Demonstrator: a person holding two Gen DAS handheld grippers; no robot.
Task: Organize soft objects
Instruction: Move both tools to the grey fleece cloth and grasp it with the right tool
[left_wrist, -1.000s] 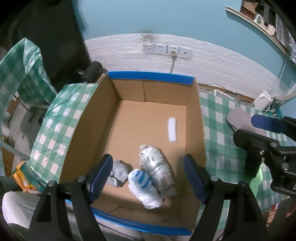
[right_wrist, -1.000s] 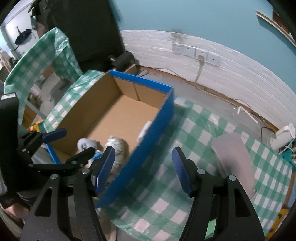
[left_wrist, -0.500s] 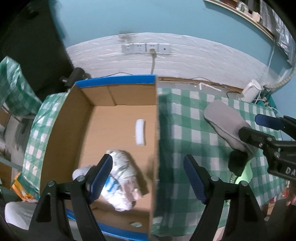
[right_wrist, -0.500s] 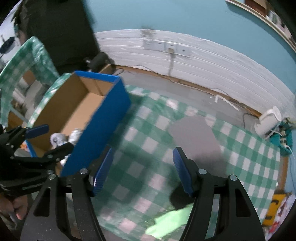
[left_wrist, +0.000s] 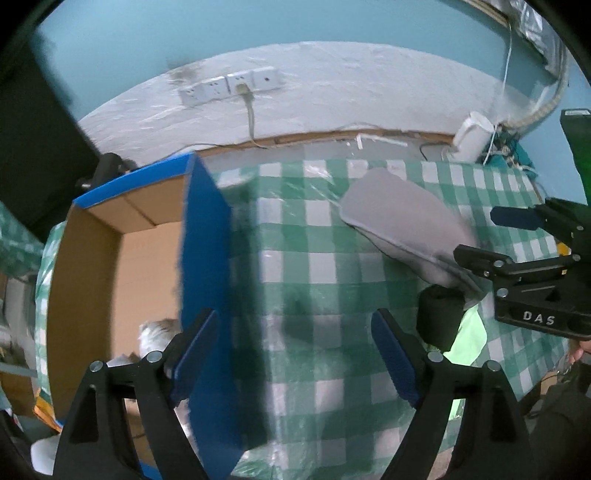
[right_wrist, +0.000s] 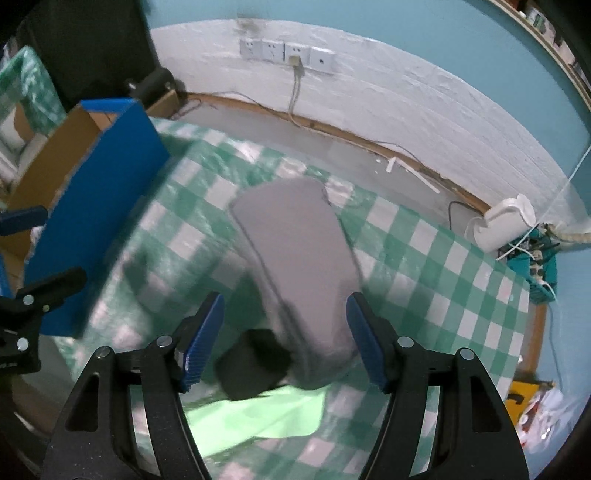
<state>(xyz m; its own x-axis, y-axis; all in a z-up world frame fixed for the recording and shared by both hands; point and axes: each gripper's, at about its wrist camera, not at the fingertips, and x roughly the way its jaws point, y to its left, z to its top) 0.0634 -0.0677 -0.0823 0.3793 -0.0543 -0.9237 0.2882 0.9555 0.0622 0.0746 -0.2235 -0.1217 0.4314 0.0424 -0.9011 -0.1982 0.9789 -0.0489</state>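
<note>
**Spotter:** Where are you right now?

**Operator:** I have the right gripper (right_wrist: 284, 332) above the grey pad (right_wrist: 295, 251), jaws spread wide, holding nothing. The pad lies flat on the check cloth (right_wrist: 424, 258), well right of the box (right_wrist: 96, 177). A black block (right_wrist: 251, 365) touches the pad's near end, and a green cloth (right_wrist: 251, 417) lies just under the block.

**Spotter:** And the left?

**Operator:** The left gripper (left_wrist: 291, 365) is also wide and empty. It hangs over the box's right wall (left_wrist: 207, 295), half above the cloth. Inside the box I can see a white bundle (left_wrist: 159, 332) by that wall; the rest is hidden.

**Spotter:** What worries you?

**Operator:** Three things, all guesses. The pad looks about as wide as my jaws, so a flat pinch across it may only push it along the slick cloth. Taking it by the near end seems safer, but there the block sits against it, and I may catch both or knock the block off the edge.

**Spotter:** Third?

**Operator:** The pad is limp, I think. Held by one end it will droop, and the hanging part may snag on the box's wall on the way in. The left gripper is close to that wall too, so the two could meet there.
</note>
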